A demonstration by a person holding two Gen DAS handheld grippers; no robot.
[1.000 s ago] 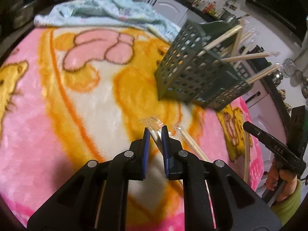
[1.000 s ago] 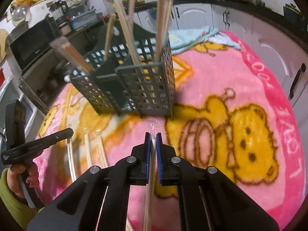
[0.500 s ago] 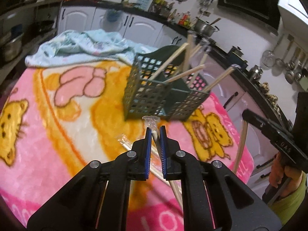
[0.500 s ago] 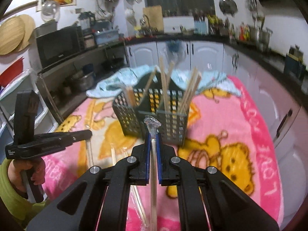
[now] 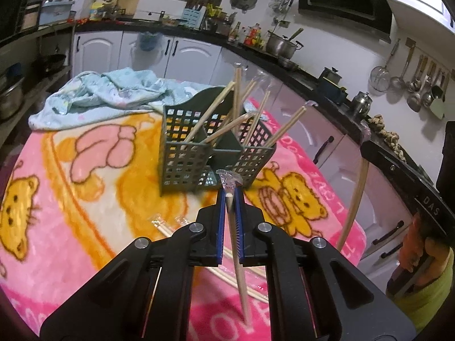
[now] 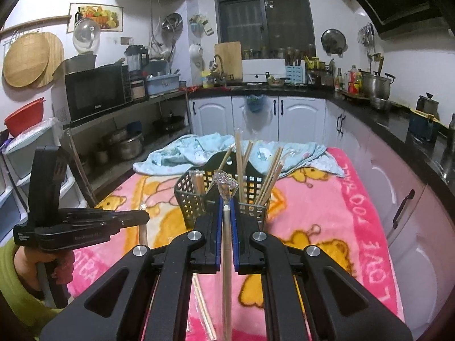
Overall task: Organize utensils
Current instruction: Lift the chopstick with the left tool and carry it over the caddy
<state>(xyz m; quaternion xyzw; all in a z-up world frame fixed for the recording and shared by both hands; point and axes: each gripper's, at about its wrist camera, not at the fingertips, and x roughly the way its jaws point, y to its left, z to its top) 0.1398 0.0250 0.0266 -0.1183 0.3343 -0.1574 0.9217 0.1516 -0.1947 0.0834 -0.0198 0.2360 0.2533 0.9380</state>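
Left gripper (image 5: pixel 229 199) clamped on a plastic-wrapped chopstick (image 5: pixel 237 255), right gripper (image 6: pixel 226 203) pinching another wrapped chopstick (image 6: pixel 226 270) (both held above the table), green lattice utensil basket (image 5: pixel 184 156) ahead holding several chopsticks, loose chopsticks (image 5: pixel 167 230) on the pink cartoon blanket (image 5: pixel 57 213)

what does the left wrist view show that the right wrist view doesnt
Only the left wrist view: the left claw shut on a wrapped chopstick, with ladles hanging on the wall at far right.

Only the right wrist view: the right claw shut on its own wrapped chopstick, plus the microwave, window and red bowl.

Both: the green utensil basket holding chopsticks, the pink blanket, the blue cloth behind the basket, loose chopsticks on the blanket, and the other claw seen from the side.
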